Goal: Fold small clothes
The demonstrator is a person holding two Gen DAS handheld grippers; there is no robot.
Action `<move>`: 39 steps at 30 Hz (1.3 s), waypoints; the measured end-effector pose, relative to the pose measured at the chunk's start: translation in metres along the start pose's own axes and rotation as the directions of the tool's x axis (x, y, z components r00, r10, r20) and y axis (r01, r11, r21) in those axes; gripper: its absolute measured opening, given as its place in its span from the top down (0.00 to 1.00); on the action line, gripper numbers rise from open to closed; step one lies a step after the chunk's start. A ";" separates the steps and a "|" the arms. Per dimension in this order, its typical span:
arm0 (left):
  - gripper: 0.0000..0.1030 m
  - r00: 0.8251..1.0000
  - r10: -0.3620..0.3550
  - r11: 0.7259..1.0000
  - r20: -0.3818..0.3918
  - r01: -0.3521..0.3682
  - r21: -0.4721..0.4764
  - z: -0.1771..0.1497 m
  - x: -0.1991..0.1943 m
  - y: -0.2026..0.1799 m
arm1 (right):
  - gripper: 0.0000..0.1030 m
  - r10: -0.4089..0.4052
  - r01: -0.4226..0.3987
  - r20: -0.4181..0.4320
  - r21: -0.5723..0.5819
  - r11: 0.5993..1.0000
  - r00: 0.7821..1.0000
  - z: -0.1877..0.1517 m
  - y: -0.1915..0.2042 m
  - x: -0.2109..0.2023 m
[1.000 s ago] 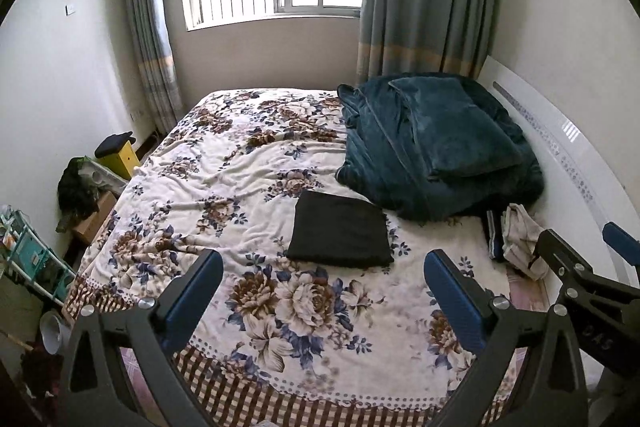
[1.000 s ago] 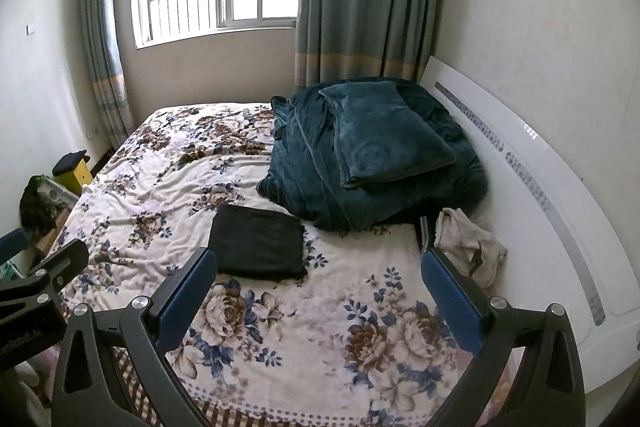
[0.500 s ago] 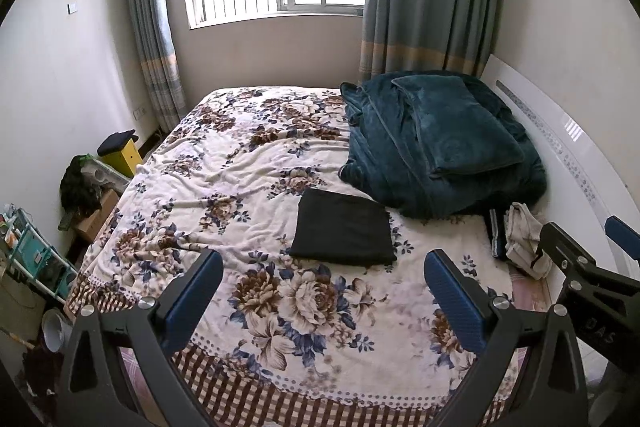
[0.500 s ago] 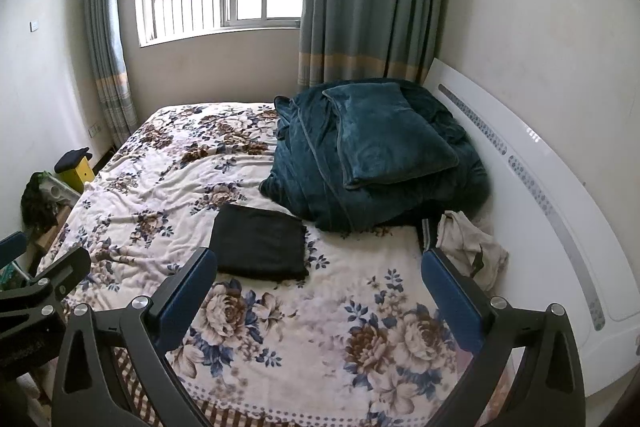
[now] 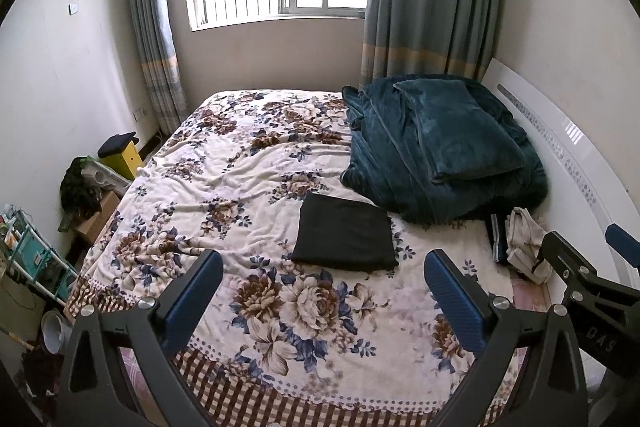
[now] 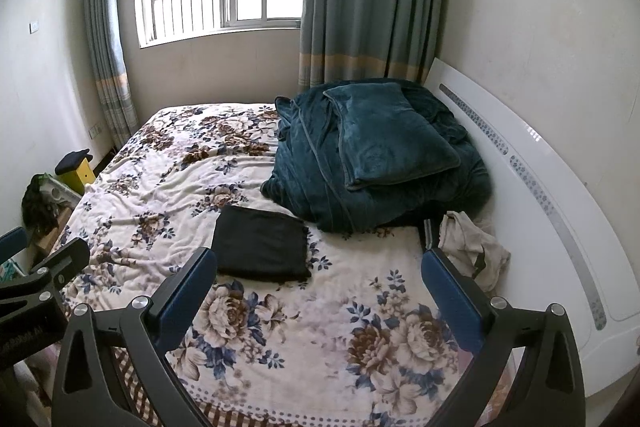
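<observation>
A black garment (image 5: 343,234), folded into a flat rectangle, lies on the floral bedspread (image 5: 224,187); it also shows in the right wrist view (image 6: 261,243). A crumpled beige garment (image 5: 524,245) lies by the headboard, also in the right wrist view (image 6: 472,249). My left gripper (image 5: 320,291) is open and empty, held above the bed's near edge. My right gripper (image 6: 318,287) is open and empty, beside it on the right. Neither touches any cloth.
A heaped teal blanket with a pillow (image 5: 436,143) takes the bed's far right. The white headboard (image 6: 532,195) runs along the right. A yellow stool (image 5: 122,153), a box and a rack (image 5: 28,255) crowd the floor on the left. A window is behind.
Both grippers have drawn slightly back and up from the bed, so the room looks a little farther. The clothes have not moved.
</observation>
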State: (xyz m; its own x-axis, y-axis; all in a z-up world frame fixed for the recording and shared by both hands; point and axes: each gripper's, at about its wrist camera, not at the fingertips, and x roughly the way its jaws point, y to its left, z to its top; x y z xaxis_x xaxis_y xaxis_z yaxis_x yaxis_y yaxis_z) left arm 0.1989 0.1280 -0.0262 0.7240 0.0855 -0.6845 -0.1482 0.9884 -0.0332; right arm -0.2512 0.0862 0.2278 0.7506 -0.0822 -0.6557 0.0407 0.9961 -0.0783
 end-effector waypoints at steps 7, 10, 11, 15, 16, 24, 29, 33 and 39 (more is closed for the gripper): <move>0.00 1.000 0.001 1.000 -0.001 -0.001 -0.004 0.002 0.001 0.001 | 0.00 0.009 -0.009 0.005 -0.005 1.000 1.000 0.007 0.007 0.001; 0.00 1.000 0.000 1.000 -0.001 0.000 -0.003 0.002 0.001 0.001 | 0.00 0.011 -0.011 0.006 -0.006 1.000 1.000 0.009 0.010 0.002; 0.00 1.000 0.000 1.000 0.000 0.000 -0.004 0.002 0.001 0.001 | 0.00 0.012 -0.012 0.005 -0.004 1.000 1.000 0.009 0.010 0.002; 0.00 1.000 -0.002 1.000 -0.001 0.002 -0.001 0.002 0.001 0.002 | 0.00 0.011 -0.011 0.006 -0.003 1.000 1.000 0.010 0.011 0.002; 0.00 1.000 -0.002 1.000 0.000 0.002 -0.002 0.002 0.001 0.002 | 0.00 0.010 -0.010 0.006 -0.004 1.000 1.000 0.010 0.011 0.002; 0.00 1.000 -0.002 1.000 0.000 0.002 -0.001 0.001 0.001 0.003 | 0.00 0.008 -0.008 0.010 -0.001 1.000 1.000 0.010 0.014 0.001; 0.00 1.000 -0.003 1.000 0.002 0.003 -0.004 0.002 0.001 0.003 | 0.00 0.010 -0.010 0.011 0.000 1.000 1.000 0.011 0.016 0.001; 0.00 1.000 -0.005 1.000 0.003 0.005 0.001 0.002 0.001 0.005 | 0.00 0.009 -0.009 0.011 0.002 1.000 1.000 0.008 0.016 0.000; 0.00 1.000 -0.004 1.000 0.003 0.004 -0.003 0.003 0.001 0.005 | 0.00 0.005 -0.005 0.012 0.002 1.000 1.000 0.007 0.017 0.000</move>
State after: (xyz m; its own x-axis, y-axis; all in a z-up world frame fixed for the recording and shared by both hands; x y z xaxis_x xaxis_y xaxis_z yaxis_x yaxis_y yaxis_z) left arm 0.2006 0.1337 -0.0252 0.7268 0.0825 -0.6819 -0.1477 0.9883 -0.0379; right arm -0.2465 0.1036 0.2317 0.7587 -0.0767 -0.6469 0.0382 0.9966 -0.0734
